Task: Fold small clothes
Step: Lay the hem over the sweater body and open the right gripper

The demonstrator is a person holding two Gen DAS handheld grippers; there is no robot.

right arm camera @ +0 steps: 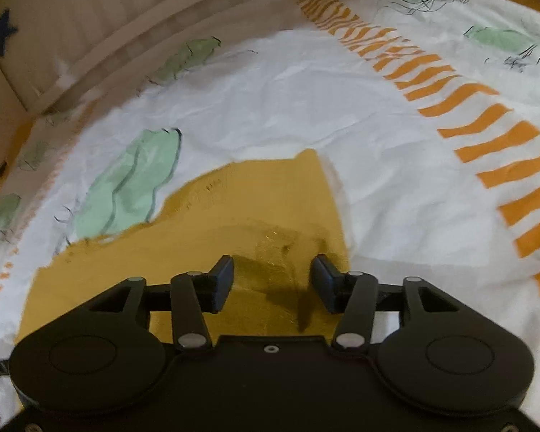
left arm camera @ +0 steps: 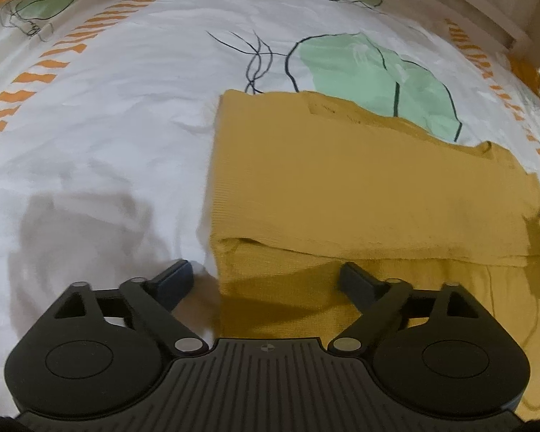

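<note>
Nearest the lens in the left wrist view, the left tool [left arm camera: 266, 277] hangs with its jaws spread wide and nothing between them, one finger over the white sheet and the other over cloth, so it straddles the garment's near left edge rather than holding it. That mustard-yellow knitted garment [left arm camera: 360, 187] lies flat on the bed, an upper layer already laid across a lower one; its near fold edge runs just beyond the fingertips, which suggests a fold has been set down and let go. In the right wrist view the right tool [right arm camera: 271, 280] sits about half open above the same garment [right arm camera: 234, 216], near its right edge, gripping nothing. Beneath it spreads the white bedsheet printed with green leaves and orange stripes [left arm camera: 108, 115], crumpled but flat enough to fold on.
</note>
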